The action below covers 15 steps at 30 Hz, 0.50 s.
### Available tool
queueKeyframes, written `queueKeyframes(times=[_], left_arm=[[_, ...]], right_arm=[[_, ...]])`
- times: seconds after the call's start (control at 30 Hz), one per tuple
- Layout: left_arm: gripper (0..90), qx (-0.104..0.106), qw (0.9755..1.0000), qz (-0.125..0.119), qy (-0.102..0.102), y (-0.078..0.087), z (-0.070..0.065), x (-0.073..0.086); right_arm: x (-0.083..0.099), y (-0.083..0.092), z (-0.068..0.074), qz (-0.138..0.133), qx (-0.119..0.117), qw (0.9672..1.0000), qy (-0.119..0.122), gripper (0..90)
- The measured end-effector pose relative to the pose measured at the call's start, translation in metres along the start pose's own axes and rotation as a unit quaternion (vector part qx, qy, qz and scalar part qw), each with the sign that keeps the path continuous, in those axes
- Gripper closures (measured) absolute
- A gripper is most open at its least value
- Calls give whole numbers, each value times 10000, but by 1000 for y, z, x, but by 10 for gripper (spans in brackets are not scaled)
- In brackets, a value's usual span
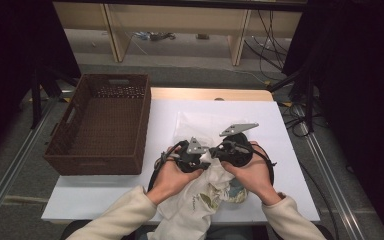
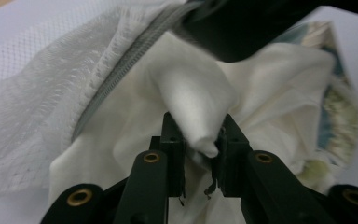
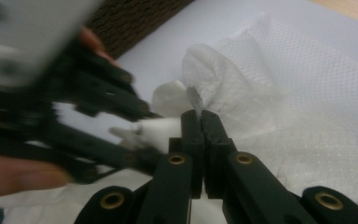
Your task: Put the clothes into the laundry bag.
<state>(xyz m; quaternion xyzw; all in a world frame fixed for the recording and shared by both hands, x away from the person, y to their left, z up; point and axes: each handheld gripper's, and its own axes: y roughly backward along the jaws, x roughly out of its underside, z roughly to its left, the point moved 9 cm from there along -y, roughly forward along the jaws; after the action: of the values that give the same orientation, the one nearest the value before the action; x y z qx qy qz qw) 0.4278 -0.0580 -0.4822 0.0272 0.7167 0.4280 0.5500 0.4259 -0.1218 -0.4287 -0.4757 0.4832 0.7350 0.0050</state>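
So nearest me, a cream garment (image 1: 200,200) hangs off the table's (image 1: 90,195) front edge. My left tongs (image 2: 199,140) are pinched onto a fold of it, jaws narrow but not touching. Right tongs (image 3: 200,122) are clamped fully together on the zipper edge of the white mesh laundry bag (image 3: 307,107). I'd say the stuffing has barely started; most cloth's outside. The wicker basket (image 1: 100,125) beyond sits empty.
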Motion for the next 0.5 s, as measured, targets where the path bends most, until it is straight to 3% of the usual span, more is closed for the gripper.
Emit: queueKeyframes(times=[0.03,0.07,0.1,0.17,0.2,0.23,0.3,0.33,0.4,0.5], left_arm=[[751,-52,10000,38,-39,-7,6,1],[748,-198,9998,-7,51,-16,15,1],[744,-227,9997,-8,109,-18,19,2],[733,-224,9997,-29,120,-22,24,3],[721,-180,9998,-2,29,-21,25,4],[698,-110,9998,92,-166,-18,27,6],[605,-122,9997,62,-197,-14,28,7],[546,-162,9998,-111,-20,-11,27,5],[409,-137,9998,-82,-76,1,26,7],[337,-123,9996,-155,-181,19,21,10]], right_arm=[[-1,-2,1,-63,-75,9999,49,900],[0,0,4,23,-139,9999,21,900],[0,-1,4,16,-167,9997,195,900],[0,0,4,37,-199,9997,163,900],[1,0,3,53,-196,9996,178,900],[0,-1,3,-27,-158,9998,153,900],[0,1,-2,10,-30,9997,221,900],[1,2,-3,17,6,9998,204,900],[0,3,-7,-40,44,10000,66,900],[0,3,-10,-53,74,9999,80,900]])
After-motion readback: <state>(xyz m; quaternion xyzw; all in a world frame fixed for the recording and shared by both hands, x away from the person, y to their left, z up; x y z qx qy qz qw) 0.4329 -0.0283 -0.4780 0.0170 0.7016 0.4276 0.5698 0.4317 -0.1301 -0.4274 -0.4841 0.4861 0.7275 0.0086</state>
